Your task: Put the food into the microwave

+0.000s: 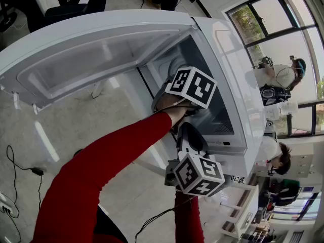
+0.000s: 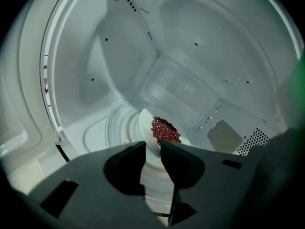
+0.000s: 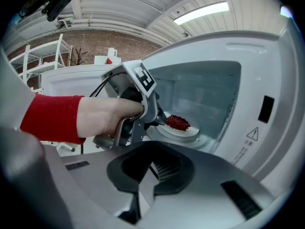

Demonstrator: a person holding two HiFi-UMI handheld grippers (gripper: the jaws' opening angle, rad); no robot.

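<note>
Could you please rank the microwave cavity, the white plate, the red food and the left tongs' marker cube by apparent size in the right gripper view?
1. microwave cavity
2. white plate and marker cube look about alike; the cube sits nearer the camera, so I leave them unranked.
3. red food

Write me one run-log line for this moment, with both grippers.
left gripper: open, plate rim between jaws | red food: on plate, inside microwave | right gripper: shut, empty, outside | door: open
</note>
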